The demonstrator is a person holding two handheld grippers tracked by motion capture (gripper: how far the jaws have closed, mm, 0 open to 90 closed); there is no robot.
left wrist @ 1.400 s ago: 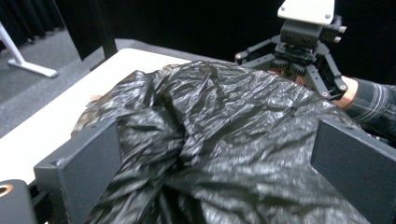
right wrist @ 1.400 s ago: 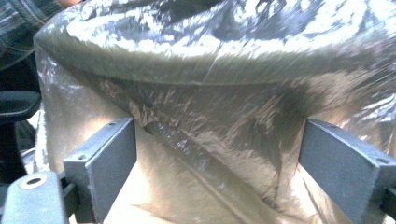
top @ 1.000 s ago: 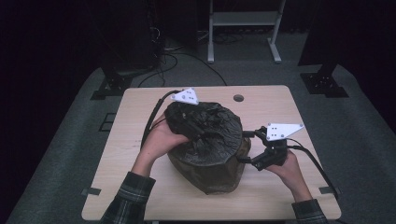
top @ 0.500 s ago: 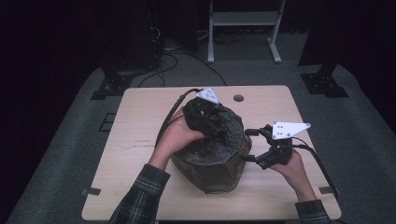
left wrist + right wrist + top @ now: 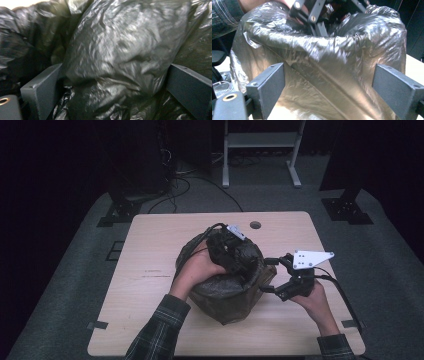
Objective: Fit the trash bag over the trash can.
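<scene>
A black plastic bag (image 5: 225, 295) stands bulging in the middle of the wooden table (image 5: 145, 285). My left gripper (image 5: 235, 257) pokes down into the bag's top from the left, its tips sunk in the film. In the left gripper view its jaws stand wide apart, and a crinkled fold of the bag (image 5: 120, 50) swells between them. My right gripper (image 5: 264, 275) waits at the bag's right side, open, its jaws level with the bag's wall (image 5: 324, 75) just ahead of them. In the right gripper view the left gripper (image 5: 312, 15) is above the bag's rim.
A small round hole (image 5: 255, 225) lies in the table behind the bag. Beyond the far edge are a white metal stand (image 5: 260, 150), black stand bases (image 5: 120, 212) and cables (image 5: 200, 185) on grey carpet. Bare wood lies to the left and in front of the bag.
My left hand and gripper have moved right and down, from the bag's left top into its middle, and pushed the film inward. The right gripper has stayed put.
</scene>
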